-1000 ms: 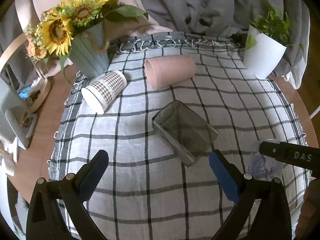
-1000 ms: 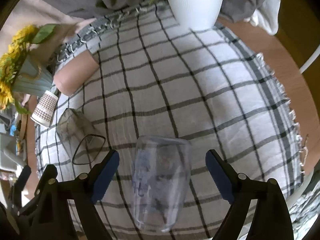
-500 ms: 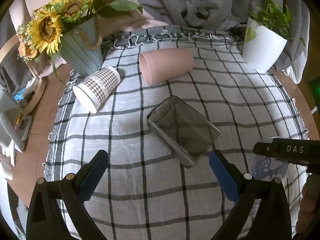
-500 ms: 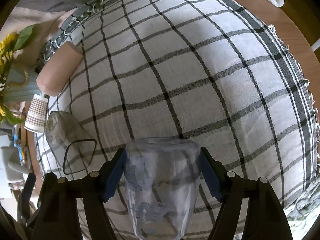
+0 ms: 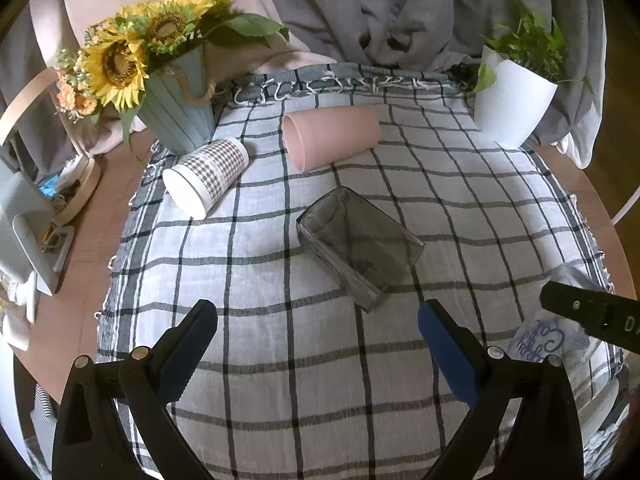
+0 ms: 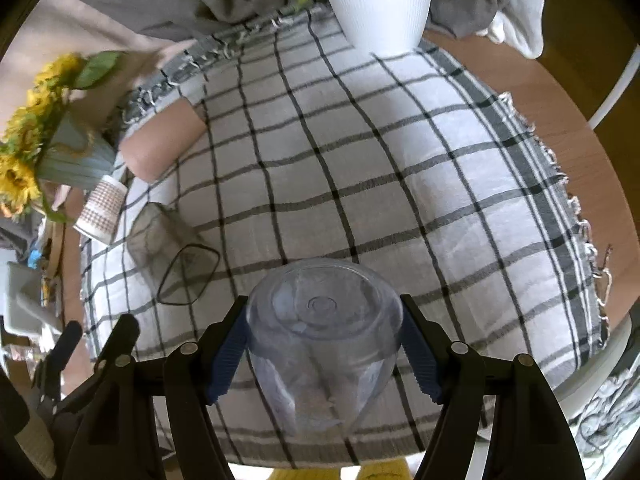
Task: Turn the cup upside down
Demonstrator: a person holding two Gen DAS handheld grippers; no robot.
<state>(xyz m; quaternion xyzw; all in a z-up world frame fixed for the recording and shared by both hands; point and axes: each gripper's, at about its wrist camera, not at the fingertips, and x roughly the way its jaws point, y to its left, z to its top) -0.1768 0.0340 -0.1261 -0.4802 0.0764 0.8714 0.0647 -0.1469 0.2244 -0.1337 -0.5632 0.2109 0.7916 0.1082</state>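
Writing: blue cursive lettering on the side of the clear cup, seen in the left wrist view; partly covered, not readable. White letters "D" and part of a second on the black bar of the right gripper at the right edge of that view.
Landmark: checked tablecloth, white with dark lines, fringed far edge.
Task cup: clear cup, held above the near edge of the tablecloth; its round base faces the right wrist camera. Nothing clear inside it.
Right gripper: blue pads pressed on both sides of the clear cup, clamped.
Left gripper: fingers spread wide above the near part of the tablecloth, nothing between them.
Smoky square tumbler: on its side at the tablecloth's middle, empty.
Pink cup: on its side toward the far edge of the tablecloth, mouth to the left, empty.
Houndstooth paper cup: on its side at the tablecloth's far left edge.
Blue-green ribbed pot: far left corner of the tablecloth, holds sunflowers.
White ribbed pot: far right corner of the tablecloth, holds a leafy green plant.
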